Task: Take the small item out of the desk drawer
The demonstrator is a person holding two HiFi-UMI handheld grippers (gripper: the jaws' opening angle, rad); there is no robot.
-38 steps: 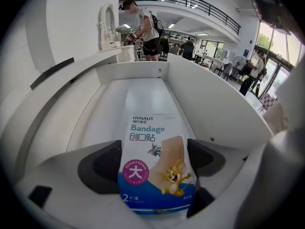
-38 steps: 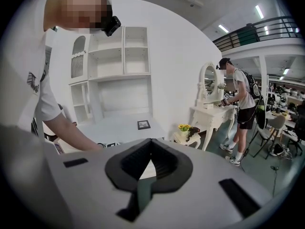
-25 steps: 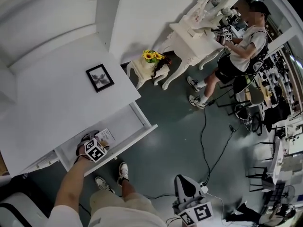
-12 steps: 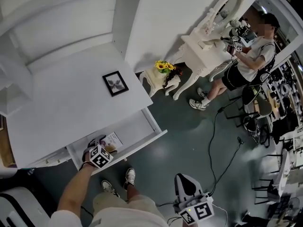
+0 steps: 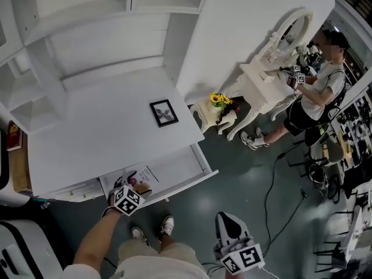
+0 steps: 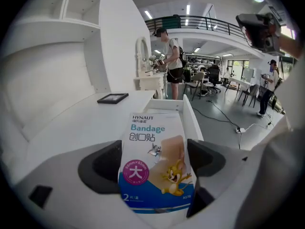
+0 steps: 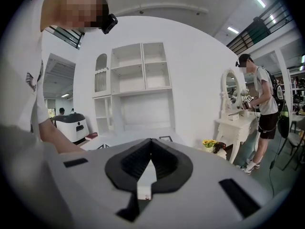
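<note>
My left gripper (image 5: 131, 189) is shut on a flat bandage box (image 5: 145, 175), white and blue with a cartoon cat and mouse. In the left gripper view the box (image 6: 151, 142) stands upright between the two dark pads (image 6: 102, 163), held above the open white drawer (image 6: 169, 106). The head view shows that drawer (image 5: 183, 170) pulled out from the front of the white desk (image 5: 99, 132). My right gripper (image 5: 225, 221) hangs low at the bottom right, away from the desk. Its jaws (image 7: 151, 142) are shut with nothing in them.
A small black picture frame (image 5: 164, 112) lies on the desk top. White shelves (image 5: 99, 16) rise behind it. To the right stand a stool with yellow flowers (image 5: 218, 100), a white dressing table (image 5: 267, 80) and another person (image 5: 314, 95). Cables (image 5: 273, 173) trail over the floor.
My left gripper has lifted the bandage box up out of the drawer. The head view has swung, so the desk now sits further right. The right gripper has shifted only slightly.
</note>
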